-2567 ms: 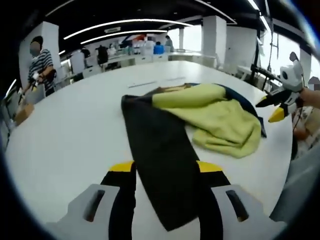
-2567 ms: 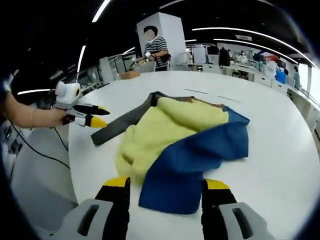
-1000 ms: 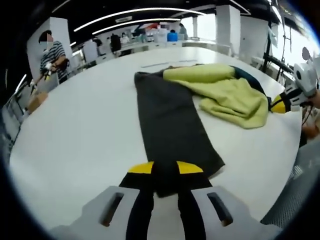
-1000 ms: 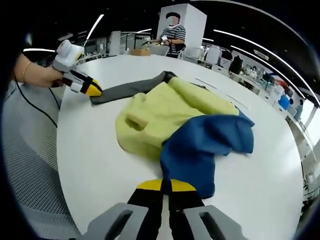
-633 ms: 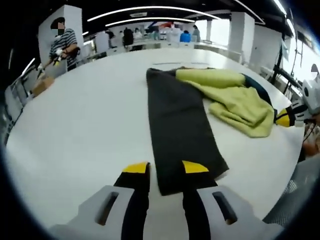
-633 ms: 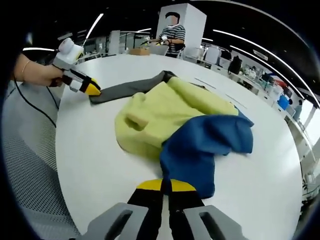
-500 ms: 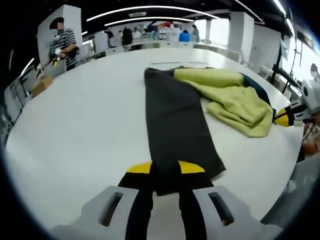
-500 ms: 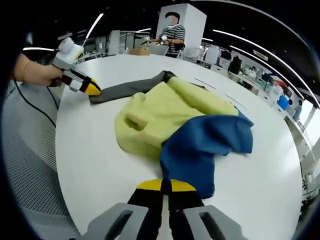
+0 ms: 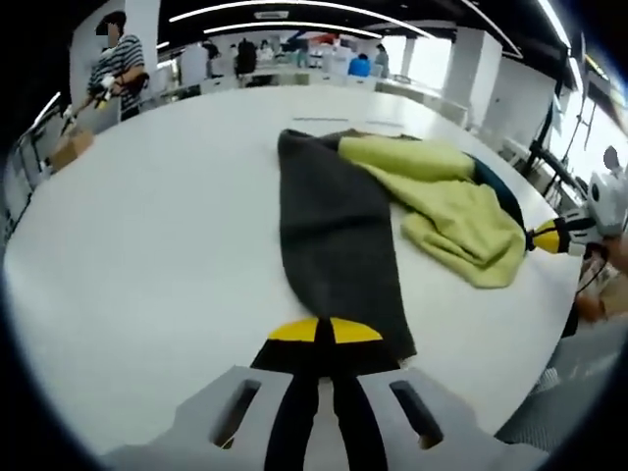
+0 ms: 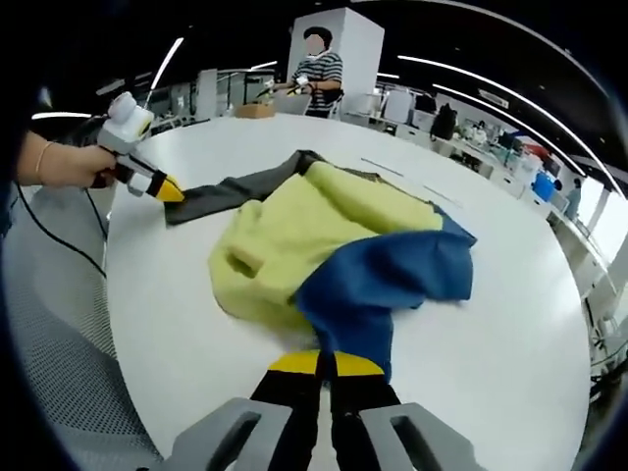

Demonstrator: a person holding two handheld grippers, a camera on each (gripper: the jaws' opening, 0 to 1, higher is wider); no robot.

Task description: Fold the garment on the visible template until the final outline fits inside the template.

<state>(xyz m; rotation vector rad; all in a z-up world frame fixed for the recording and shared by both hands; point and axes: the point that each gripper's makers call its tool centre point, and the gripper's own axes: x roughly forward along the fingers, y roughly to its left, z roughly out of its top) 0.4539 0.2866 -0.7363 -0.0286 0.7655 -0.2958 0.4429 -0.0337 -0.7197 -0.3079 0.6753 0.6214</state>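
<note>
The garment (image 10: 334, 250), a yellow, blue and dark grey top, is lying crumpled on the white tabletop (image 9: 147, 245), with the left claw (image 9: 325, 332) pinching the end of its grey sleeve (image 9: 329, 235) and the right claw (image 10: 326, 364) pinching the blue sleeve (image 10: 378, 285). This looks like the spreading-out step before any fold. Next, both claws are probably needing to draw the sleeves apart and lay the body flat; no template outline is visible.

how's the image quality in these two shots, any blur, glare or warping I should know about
Left gripper view: soft all over, the dark sleeve smeared near the left claw; windows at right blow out white; the table edge bows from the fisheye. Right gripper view: sharper on the garment, background people hazy, ceiling light strips curve, and the right claw casts little shadow.
</note>
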